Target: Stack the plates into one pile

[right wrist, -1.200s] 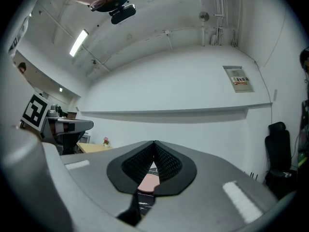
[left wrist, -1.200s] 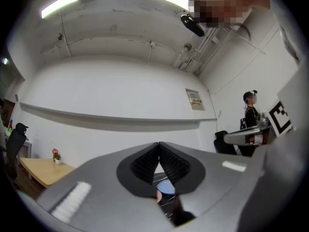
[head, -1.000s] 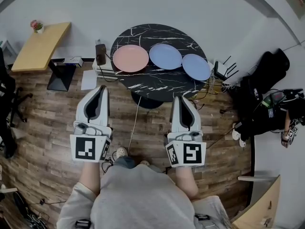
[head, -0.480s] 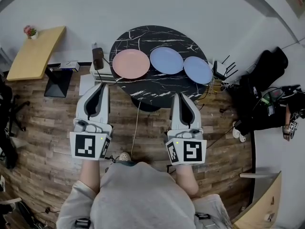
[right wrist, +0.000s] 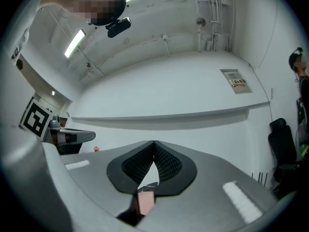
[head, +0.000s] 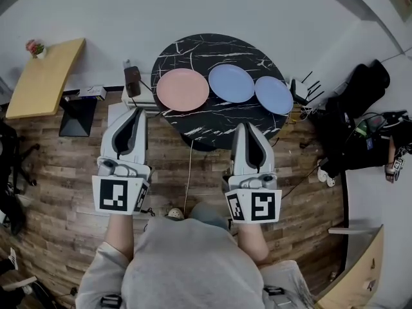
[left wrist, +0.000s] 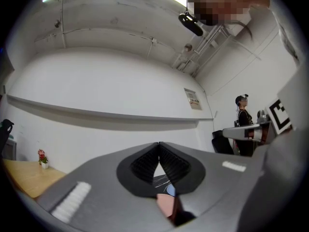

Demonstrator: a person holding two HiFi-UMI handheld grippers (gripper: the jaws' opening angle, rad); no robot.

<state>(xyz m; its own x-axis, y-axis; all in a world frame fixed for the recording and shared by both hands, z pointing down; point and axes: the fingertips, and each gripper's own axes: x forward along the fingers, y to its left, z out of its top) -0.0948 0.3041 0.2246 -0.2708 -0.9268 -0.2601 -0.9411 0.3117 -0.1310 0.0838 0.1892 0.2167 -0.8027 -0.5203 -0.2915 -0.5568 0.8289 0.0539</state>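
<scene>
Three plates are laid side by side, unstacked, on the black table (head: pixel 219 124): the pink plate (head: pixel 183 89) at 9 o'clock, the middle blue plate (head: pixel 231 83), and the smaller blue plate (head: pixel 273 94) at 3 o'clock. The left gripper (head: pixel 136 111) and the right gripper (head: pixel 245 127) are held at the table's 6 o'clock, jaws pressed together, empty.

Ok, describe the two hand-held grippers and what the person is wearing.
The left hand-held gripper and the right hand-held gripper both have pale grey, tapering shells around a dark centre, with black ribbed pads inside. Each carries a white cube with black square markers at the back. The person wears a grey top.
</scene>
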